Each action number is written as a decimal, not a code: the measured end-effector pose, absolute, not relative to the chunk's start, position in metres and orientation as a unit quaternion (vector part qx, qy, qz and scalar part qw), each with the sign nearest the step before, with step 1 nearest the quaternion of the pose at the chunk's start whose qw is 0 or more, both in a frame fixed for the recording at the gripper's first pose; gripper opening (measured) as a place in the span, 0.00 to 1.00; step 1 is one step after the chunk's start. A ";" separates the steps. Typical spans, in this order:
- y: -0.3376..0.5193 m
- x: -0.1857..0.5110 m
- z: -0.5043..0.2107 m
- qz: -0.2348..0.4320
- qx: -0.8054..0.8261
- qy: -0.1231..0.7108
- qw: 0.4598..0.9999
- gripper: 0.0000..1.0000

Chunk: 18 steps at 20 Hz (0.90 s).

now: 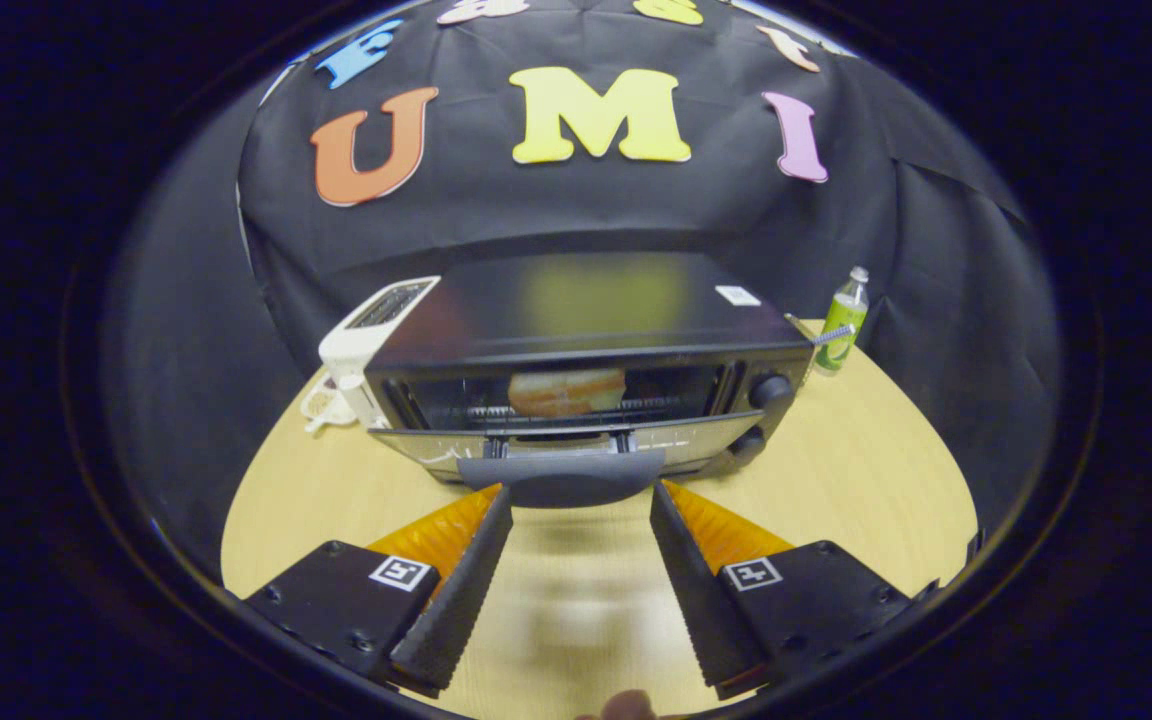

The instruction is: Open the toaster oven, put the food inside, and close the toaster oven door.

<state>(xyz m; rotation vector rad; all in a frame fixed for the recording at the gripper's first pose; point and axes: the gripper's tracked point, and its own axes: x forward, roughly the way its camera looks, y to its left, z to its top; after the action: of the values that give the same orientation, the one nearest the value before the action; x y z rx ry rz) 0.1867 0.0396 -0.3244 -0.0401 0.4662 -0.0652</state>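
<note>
gripper [581,490] w/ its two fingers spread wide apart, nothing pressed between them; fingertips sit just at the dark curved handle [564,477] of the toaster oven door, one tip at each end of it. can't tell if tips actually touch the handle or are just short of it.

black boxy toaster oven [586,340] w/ a glossy top sits on the light wood round table [866,450], straight ahead of the fingers. its glass-and-metal door [556,442] is hinged down, tilted out toward the gripper, part open, w/ the oven cavity visible above it. inside, on the wire rack [576,412], lies the food: a pale golden bread bun [566,390], roughly mid cavity. two black round knobs [769,390] stacked on the oven's right front panel; small white sticker [737,295] on the top's right rear corner.

just beside the oven's left side, touching or nearly so, a white slot toaster [376,335] standing upright; at its foot a small white cup-like item [321,402], too small to make out more. well off to the right, beyond the oven's right rear corner, a clear plastic bottle w/ green label and white cap [844,320], upright near the table's edge; a thin striped stick-like thing [831,335] lies betw. it and the oven.

black cloth booth wall [576,210] behind all. a bit of a fingertip [626,706] shows low betw. the gripper's bases.
</note>
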 end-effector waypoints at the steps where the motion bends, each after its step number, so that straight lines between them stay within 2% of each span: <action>1: 0.041 0.185 -0.308 -0.028 -0.020 0.219 0.975 0.91; 6: 0.038 0.163 -0.223 -0.013 -0.015 0.160 0.987 0.92; 13: 0.025 0.092 -0.109 -0.004 -0.013 0.066 0.998 0.92; 18: 0.016 0.038 -0.072 -0.015 -0.046 0.008 0.999 1.00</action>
<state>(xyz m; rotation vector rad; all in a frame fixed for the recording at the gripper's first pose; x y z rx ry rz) 0.0384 0.0162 -0.0721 -0.0914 0.0167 -0.0296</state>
